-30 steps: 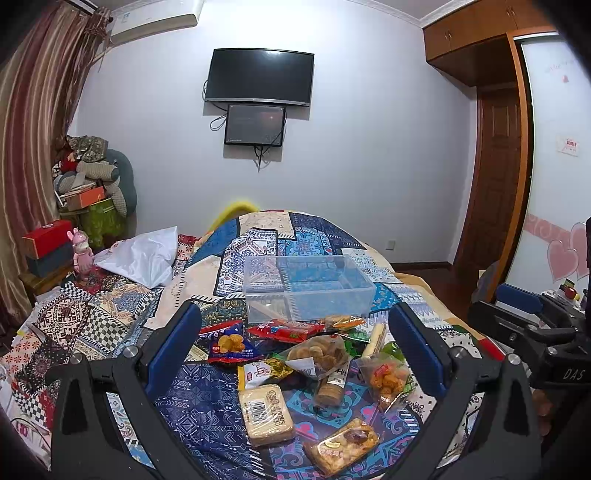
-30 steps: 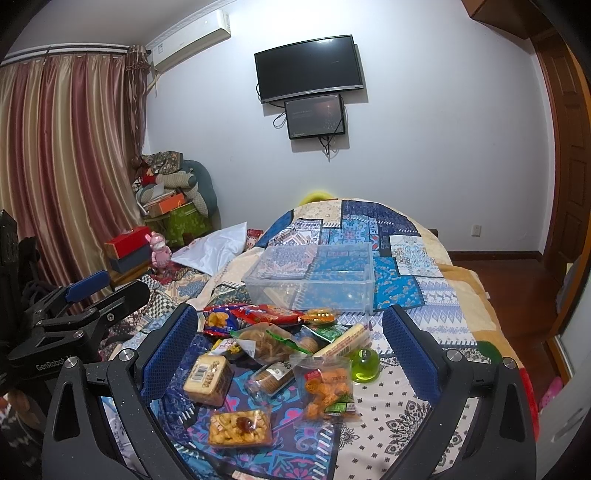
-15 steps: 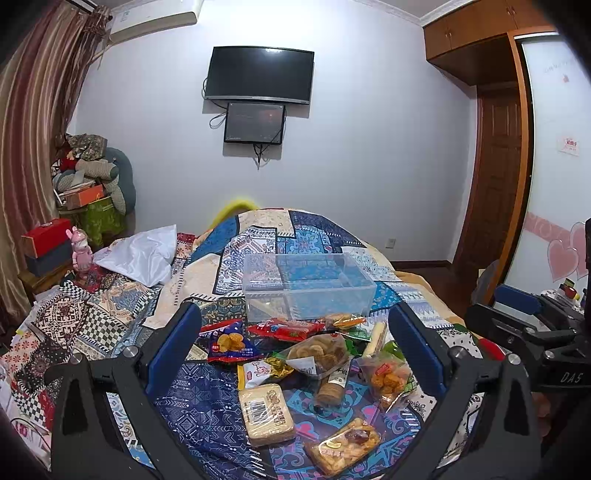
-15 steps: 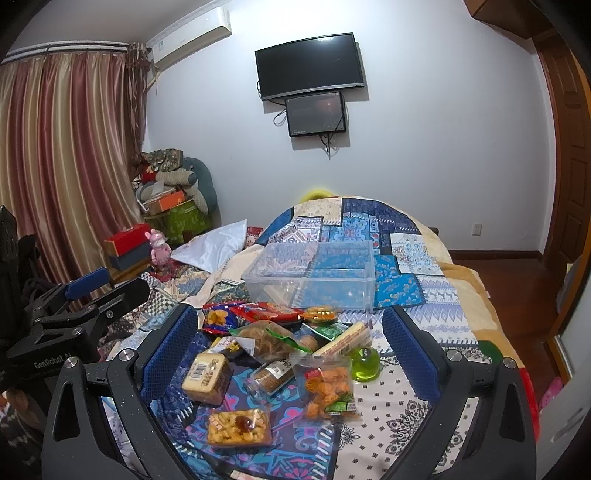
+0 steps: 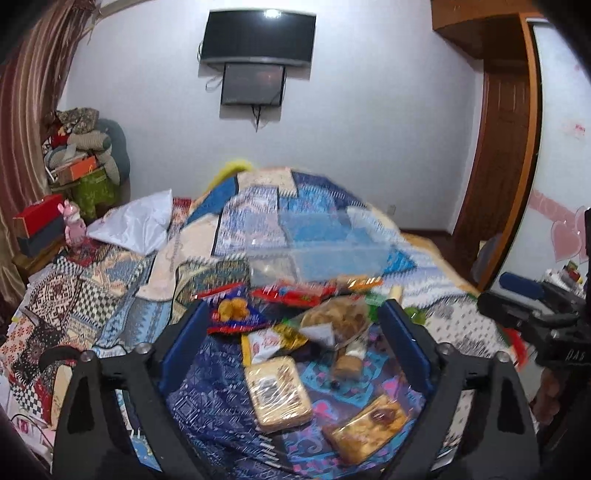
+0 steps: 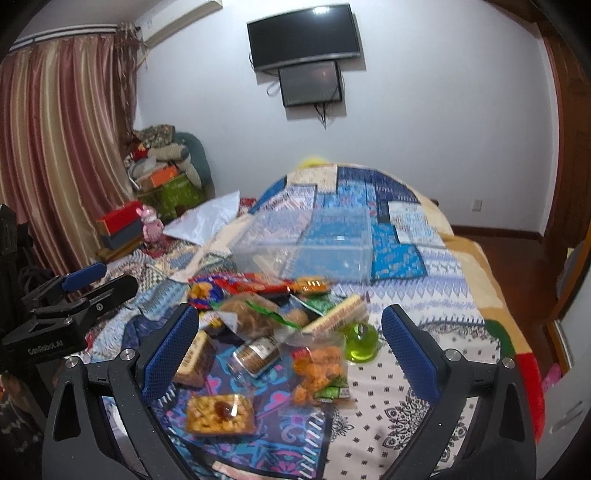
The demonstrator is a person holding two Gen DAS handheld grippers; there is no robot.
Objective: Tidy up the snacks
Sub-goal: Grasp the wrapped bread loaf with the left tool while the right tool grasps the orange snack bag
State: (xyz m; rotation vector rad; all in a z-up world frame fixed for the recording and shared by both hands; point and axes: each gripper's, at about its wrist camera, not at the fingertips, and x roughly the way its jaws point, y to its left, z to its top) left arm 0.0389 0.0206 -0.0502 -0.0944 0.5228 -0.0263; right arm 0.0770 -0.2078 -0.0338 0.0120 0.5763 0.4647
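Patchwork bedding covers a bed that fills most of both views, under a wall-mounted television and beside striped curtains. Toward the far half of the bed sits a clear plastic bin, which looks empty, and just in front of it lies the heap of snacks: crinkly bags, a small jar on its side, wrapped cakes, a green jelly cup. Nearest the cameras are a wrapped pale cake and a nut brittle bar. Both tools hover above the pile, the left gripper and the right gripper each with fingers spread wide and holding nothing. Sorting seems not yet begun; the next move likely calls for lowering one gripper onto a near packet, pinching its edge gently, then carrying it to the bin.
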